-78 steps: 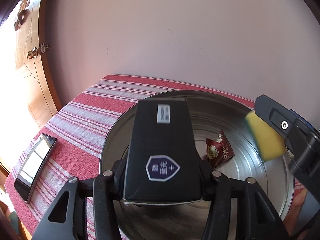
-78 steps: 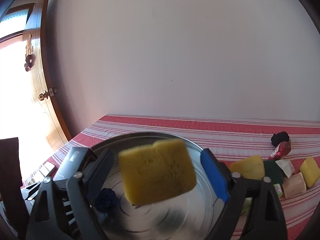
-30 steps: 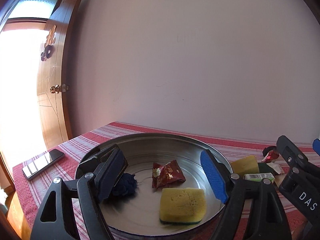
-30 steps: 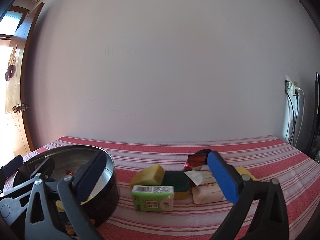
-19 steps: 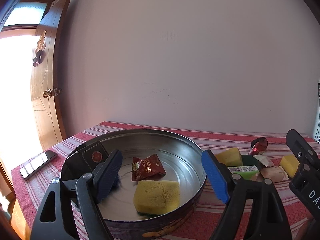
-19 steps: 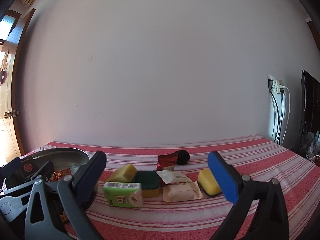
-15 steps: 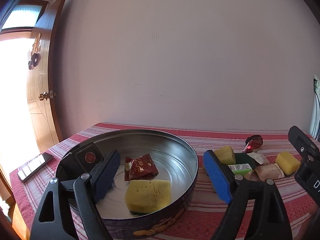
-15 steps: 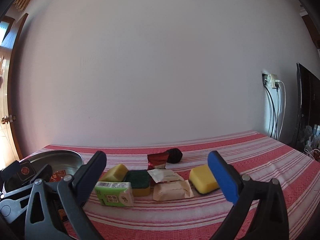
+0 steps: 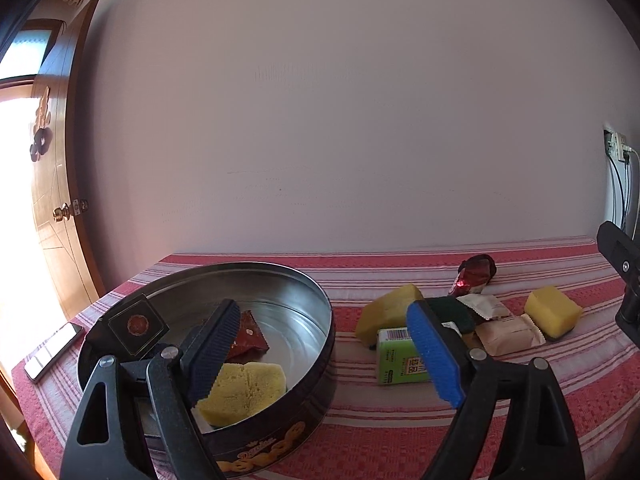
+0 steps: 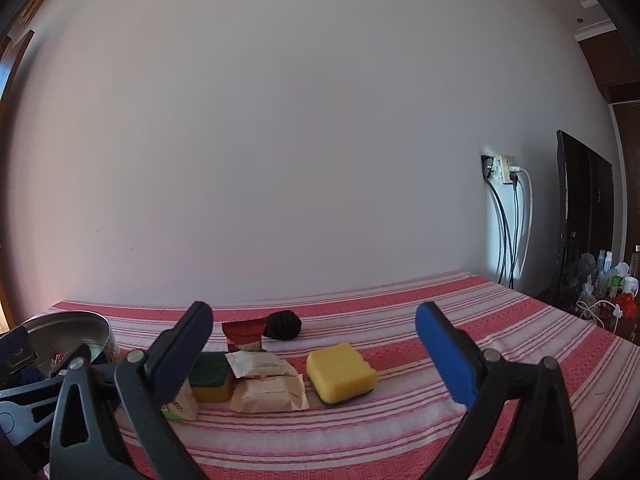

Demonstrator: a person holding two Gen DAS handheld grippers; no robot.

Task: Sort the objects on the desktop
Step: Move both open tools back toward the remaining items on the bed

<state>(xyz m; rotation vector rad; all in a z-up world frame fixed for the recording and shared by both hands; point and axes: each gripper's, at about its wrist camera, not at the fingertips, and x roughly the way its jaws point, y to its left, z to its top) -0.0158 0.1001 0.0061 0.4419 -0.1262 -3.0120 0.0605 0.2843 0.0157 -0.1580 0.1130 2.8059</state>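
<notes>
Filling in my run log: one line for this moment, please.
left claw: open, empty | right claw: open, empty | tin: sponge, packet, box inside | table: more items unsorted

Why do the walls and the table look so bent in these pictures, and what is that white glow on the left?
Both views come through fisheye lenses, so the striped tablecloth bows and dark corners frame each picture. In the left wrist view, daylight by the door burns out to white, and the metal tin shows soft glare. The right wrist view is evenly lit and sharp, with a short shadow under the yellow sponge.
</notes>
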